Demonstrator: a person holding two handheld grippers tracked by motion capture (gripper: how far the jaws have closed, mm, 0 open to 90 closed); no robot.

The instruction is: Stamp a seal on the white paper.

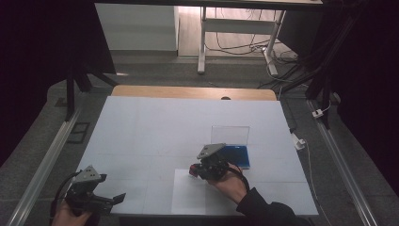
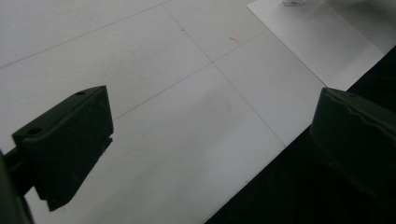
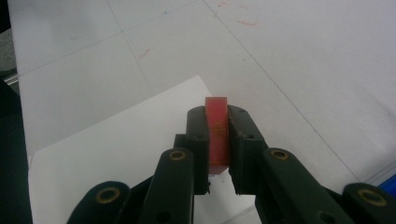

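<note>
- Red and thin, a stamp [image 3: 217, 133] sits clamped upright between the jaws of the right gripper [image 3: 217, 140], its top edge standing just proud of the pads, above the near corner of a white sheet [image 3: 121, 154].
- Seen from the high view, that sheet [image 1: 188, 193] lies near the table's [image 1: 141, 132] front edge, and the right gripper [image 1: 195, 170] hovers at its upper right corner with the stamp [image 1: 192, 170] pointing left.
- Risk, as judged from here: the grip covers only the stamp's narrow flanks, so a tilt of the wrist on the way down could twist it in the pads and smear or miss the mark; a loose sheet could also slide under the press.
- Just behind the hand [image 1: 230, 181] rests a blue case [image 1: 237, 154] with its clear lid [image 1: 229, 134] raised, close enough for the gripper's body to knock on a backward swing.
- Right forearm enters from the lower right in a dark sleeve [image 1: 263, 209], wrist level.
- Left gripper [image 1: 115, 197] waits at the table's front left corner, jaws wide apart and holding nothing.
</note>
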